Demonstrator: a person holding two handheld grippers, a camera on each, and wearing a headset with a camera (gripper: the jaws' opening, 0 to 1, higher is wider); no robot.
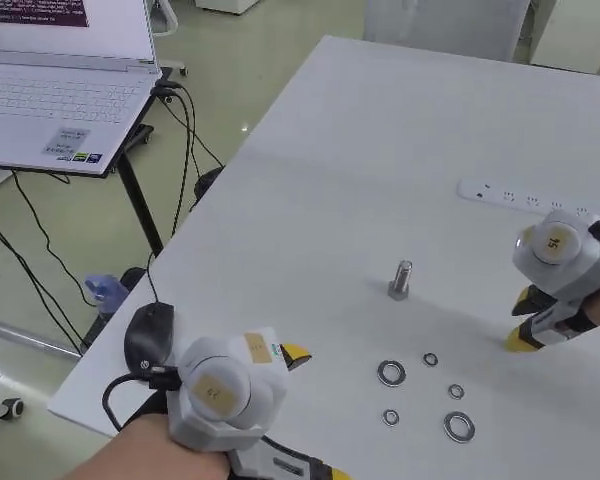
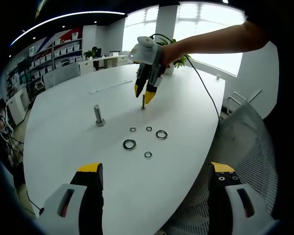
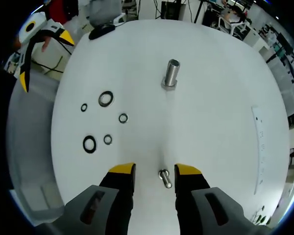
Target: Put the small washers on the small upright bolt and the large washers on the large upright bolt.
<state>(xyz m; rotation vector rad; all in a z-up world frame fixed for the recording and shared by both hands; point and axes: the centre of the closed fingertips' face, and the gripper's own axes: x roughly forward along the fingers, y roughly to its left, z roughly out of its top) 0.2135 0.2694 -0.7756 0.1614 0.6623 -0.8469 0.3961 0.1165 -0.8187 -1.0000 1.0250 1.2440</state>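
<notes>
1. No washer is seen on either bolt: the large upright bolt (image 1: 401,279) stands bare on the white surface (image 1: 360,150), and the small upright bolt (image 3: 164,177) is bare too
2. All five washers are found lying flat on the surface, apart from one another: a large washer (image 1: 391,373) near the large upright bolt, a second large washer (image 1: 460,427) nearer the person, and three small washers (image 1: 431,359) scattered between and beside them
3. The right gripper (image 3: 154,169) is held over the small upright bolt, which stands between its spread fingers; no pinch is seen, though a light touch cannot be ruled out
4. The left gripper (image 2: 155,169) is held at the near edge of the surface, well apart from the washers, its fingers spread wide and nothing carried
5. The task is judged to be at its very start: three small and two large placements are all yet to be made
</notes>
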